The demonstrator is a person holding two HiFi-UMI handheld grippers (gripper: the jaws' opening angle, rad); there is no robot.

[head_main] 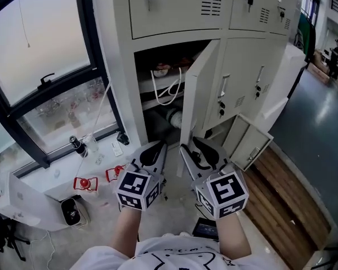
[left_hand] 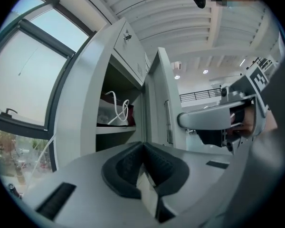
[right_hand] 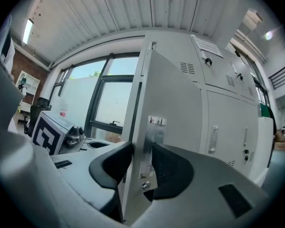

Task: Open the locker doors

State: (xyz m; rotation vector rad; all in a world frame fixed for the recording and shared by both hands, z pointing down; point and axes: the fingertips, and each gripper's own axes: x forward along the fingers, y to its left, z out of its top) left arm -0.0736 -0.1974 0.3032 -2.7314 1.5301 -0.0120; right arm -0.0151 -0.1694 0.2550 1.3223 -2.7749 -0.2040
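Observation:
The grey locker door (head_main: 201, 89) of the left middle compartment stands partly open. My right gripper (head_main: 190, 144) is at its lower free edge. In the right gripper view the door's edge (right_hand: 164, 103) runs between the two dark pads (right_hand: 109, 167), and both press on it, so my right gripper (right_hand: 141, 163) is shut on the door. My left gripper (head_main: 156, 147) hangs just left of it, in front of the open compartment, shut with nothing in it; its pads (left_hand: 128, 165) meet at the tip. The door (left_hand: 159, 99) also shows in the left gripper view.
Inside the open compartment (head_main: 158, 66) lies a white cord (head_main: 168, 90) on a shelf. Closed lockers with handles (head_main: 260, 77) stand to the right. A low door (head_main: 252, 142) hangs open near the wooden floor (head_main: 287, 201). A window (head_main: 39, 61) and a cluttered sill (head_main: 85, 183) are at left.

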